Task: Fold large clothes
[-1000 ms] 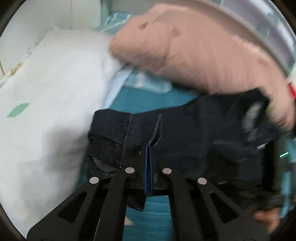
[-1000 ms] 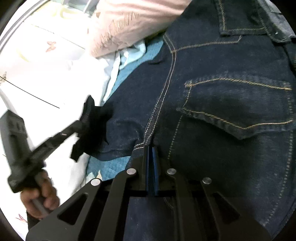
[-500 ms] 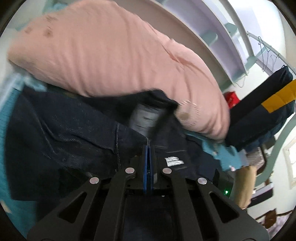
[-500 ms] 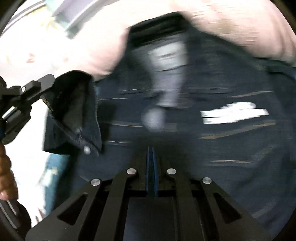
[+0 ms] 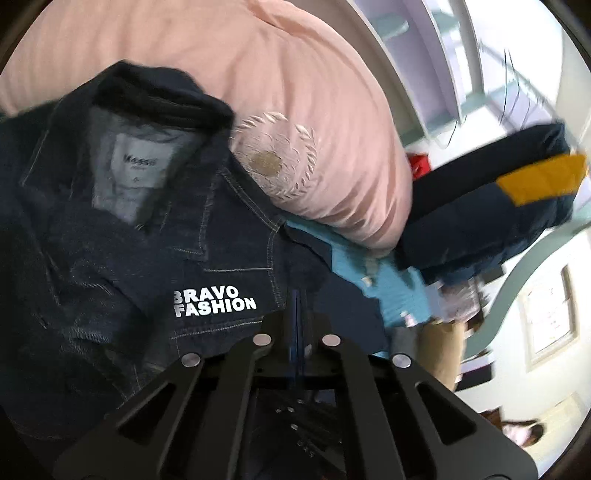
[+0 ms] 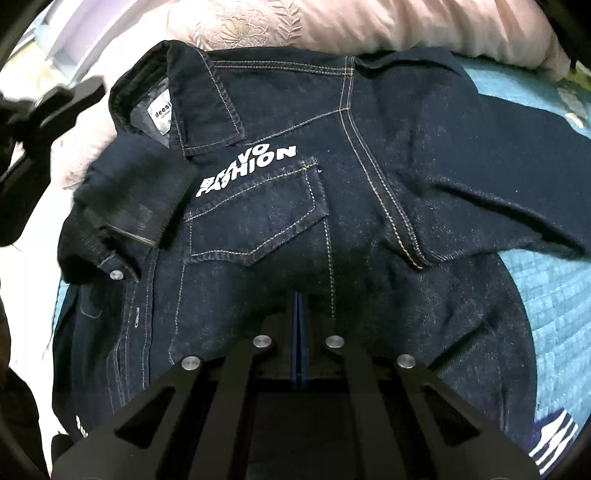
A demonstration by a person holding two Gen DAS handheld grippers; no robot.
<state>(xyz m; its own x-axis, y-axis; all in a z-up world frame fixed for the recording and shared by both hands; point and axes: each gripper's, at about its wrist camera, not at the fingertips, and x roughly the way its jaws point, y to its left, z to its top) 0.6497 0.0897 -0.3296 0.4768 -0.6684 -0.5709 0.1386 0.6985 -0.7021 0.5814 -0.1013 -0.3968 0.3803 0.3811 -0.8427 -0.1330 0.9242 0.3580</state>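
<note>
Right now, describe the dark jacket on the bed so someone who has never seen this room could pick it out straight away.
Find the big pink pillow at the head of the bed with the teal bedspread. Spread just below it lies the denim jacket, dark indigo with tan stitching. Unlike the navy and yellow garment nearby, it has BRAVO FASHION printed in white above a chest pocket.

Denim jacket (image 6: 369, 192) folded over, collar now showing

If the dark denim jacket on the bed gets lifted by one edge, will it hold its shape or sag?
The denim jacket would probably sag: its sleeve already lies in soft creases over the teal bedspread. The double-stitched collar and chest pocket look thicker and may hold flatter. It seems fairly heavy for cloth and unlikely to slip.
</note>
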